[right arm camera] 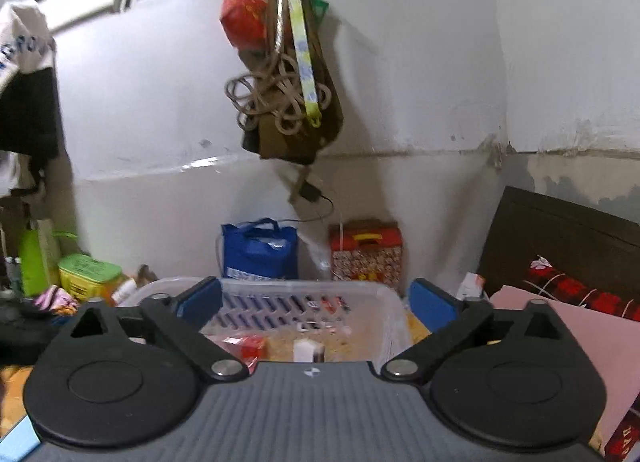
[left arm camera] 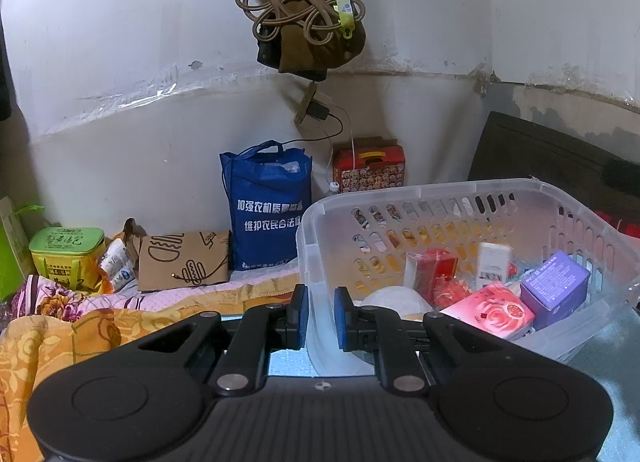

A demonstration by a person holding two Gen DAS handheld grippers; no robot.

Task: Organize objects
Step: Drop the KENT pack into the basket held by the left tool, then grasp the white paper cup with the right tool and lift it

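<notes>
the left gripper (left arm camera: 321, 316) sits nearest, its blue-padded jaws narrowed to a slim gap that straddles the near corner wall of the translucent white plastic basket with slotted sides (left arm camera: 440, 192); the pads seem to pinch that wall, probably to steady or drag the basket, though whether they truly bite on it is hard to tell because the plastic is see-through there. the right gripper (right arm camera: 316, 300) hangs above the same basket's near rim with its jaws spread wide and nothing between them, which i read as an empty hand ready for the next item. inside the basket lie the things already gathered: a pink rose-printed carton (left arm camera: 490, 312) at the near side, a purple cardboard box (left arm camera: 554, 286) beside it, a red box (left arm camera: 434, 268) and a white upright carton (left arm camera: 494, 264) toward the far wall, plus something pale and rounded that i cannot identify. the basket's floor is half hidden by the grippers, and in the right wrist view its contents are blurred. left of the basket an orange patterned quilt (left arm camera: 48, 342) covers the bed. beyond the basket, against the wall, stand a blue fabric tote bag with white lettering (left arm camera: 268, 206), a red patterned gift box (left arm camera: 370, 168), a brown printed paper bag (left arm camera: 184, 260) and a green lidded tin (left arm camera: 66, 254). the tote's text is cut off by the basket rim.
</notes>
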